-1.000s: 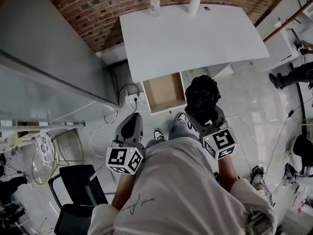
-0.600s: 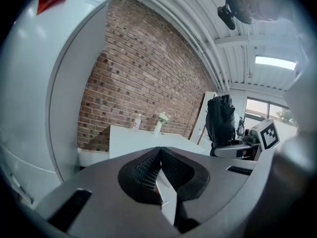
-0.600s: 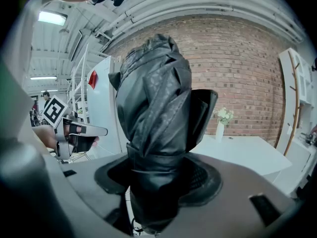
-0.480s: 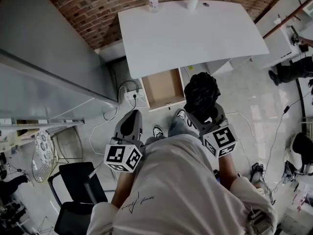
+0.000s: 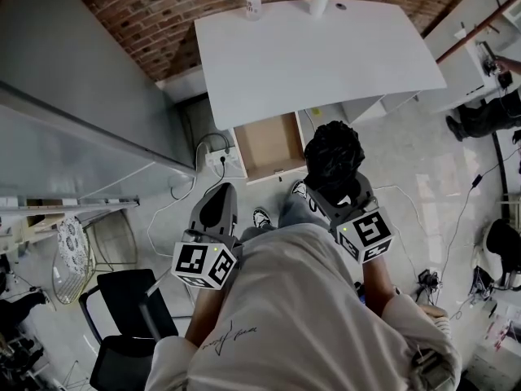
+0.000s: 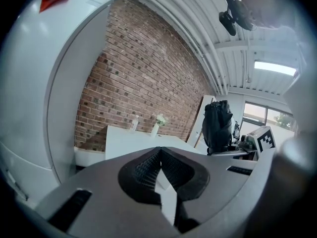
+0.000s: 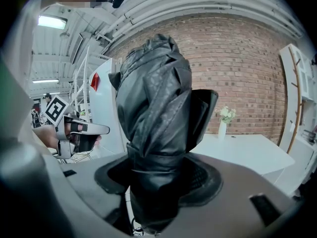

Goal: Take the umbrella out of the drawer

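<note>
A folded black umbrella stands up out of my right gripper, clear of the drawer and in front of the desk. In the right gripper view the umbrella fills the middle, and the right gripper is shut on its lower end. The wooden drawer is pulled out under the white desk and its bare bottom shows. My left gripper hangs lower left of the drawer, shut with nothing in it. In the left gripper view the left gripper has its tips together, with the umbrella off to the right.
A water bottle and a white vase with flowers stand at the desk's far edge against a brick wall. Cables and a socket strip lie left of the drawer. A black chair is at lower left. A person's legs are at right.
</note>
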`<state>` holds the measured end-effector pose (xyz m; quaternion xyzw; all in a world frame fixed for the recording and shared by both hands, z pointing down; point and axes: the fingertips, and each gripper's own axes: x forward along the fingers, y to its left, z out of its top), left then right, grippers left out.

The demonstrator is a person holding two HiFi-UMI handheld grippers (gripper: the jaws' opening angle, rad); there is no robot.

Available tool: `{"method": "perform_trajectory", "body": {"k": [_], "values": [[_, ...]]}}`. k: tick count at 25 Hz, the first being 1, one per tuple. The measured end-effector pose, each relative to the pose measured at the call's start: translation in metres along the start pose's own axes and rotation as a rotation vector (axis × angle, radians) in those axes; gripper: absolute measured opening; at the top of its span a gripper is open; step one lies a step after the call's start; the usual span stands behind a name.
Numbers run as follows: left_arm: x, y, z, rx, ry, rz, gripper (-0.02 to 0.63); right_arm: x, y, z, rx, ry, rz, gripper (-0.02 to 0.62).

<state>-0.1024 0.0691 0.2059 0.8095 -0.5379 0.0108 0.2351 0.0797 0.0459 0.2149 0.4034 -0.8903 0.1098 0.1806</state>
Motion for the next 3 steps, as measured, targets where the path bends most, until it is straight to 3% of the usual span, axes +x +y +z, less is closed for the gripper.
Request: {"method": "perform_trajectory", "body": {"k": [3], "values": [[0.0015, 0.0010, -0.0022, -0.001, 0.005, 0.004, 0.017, 0.0006, -0.0005, -0.0016, 0.010, 0.008, 0.001, 0.264]]}}
